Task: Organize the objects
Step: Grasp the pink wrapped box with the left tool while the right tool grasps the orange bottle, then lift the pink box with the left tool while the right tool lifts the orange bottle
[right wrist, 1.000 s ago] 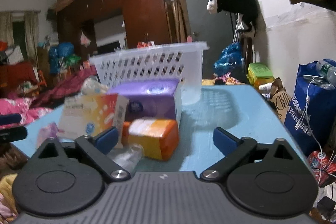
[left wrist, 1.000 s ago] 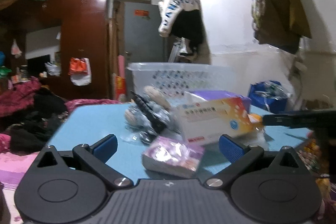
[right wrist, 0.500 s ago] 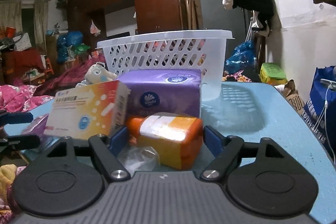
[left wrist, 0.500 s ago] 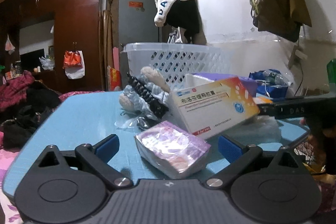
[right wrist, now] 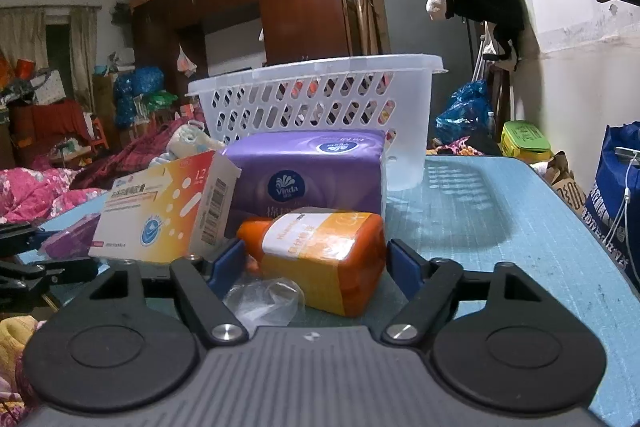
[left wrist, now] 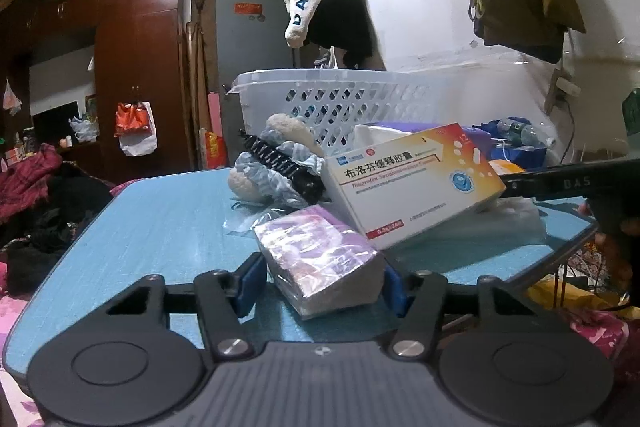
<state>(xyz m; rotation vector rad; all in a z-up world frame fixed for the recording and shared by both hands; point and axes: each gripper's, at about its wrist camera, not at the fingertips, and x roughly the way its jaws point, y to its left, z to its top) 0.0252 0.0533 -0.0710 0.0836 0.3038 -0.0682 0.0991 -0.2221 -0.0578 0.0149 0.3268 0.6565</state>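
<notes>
My left gripper (left wrist: 320, 283) has its blue pads closed against a small purple tissue pack (left wrist: 320, 259) lying on the blue table (left wrist: 160, 219). My right gripper (right wrist: 316, 263) has its pads closed on the sides of an orange bottle (right wrist: 320, 251) lying on its side. Behind them lie a medicine box (left wrist: 412, 179), also in the right wrist view (right wrist: 160, 215), a purple Vinda tissue pack (right wrist: 308, 175), a black hair comb with wrapped soft items (left wrist: 276, 163), and a white basket (right wrist: 320, 107).
Crumpled clear plastic (right wrist: 264, 299) lies under the orange bottle. A blue bag (right wrist: 616, 187) stands beside the table on the right. A bed with pink bedding (right wrist: 32, 187) is to the left. The table's near edge is just below both grippers.
Both grippers moved forward and lower toward the pile. The left jaws narrowed onto the small purple pack, the right jaws onto the orange bottle.
</notes>
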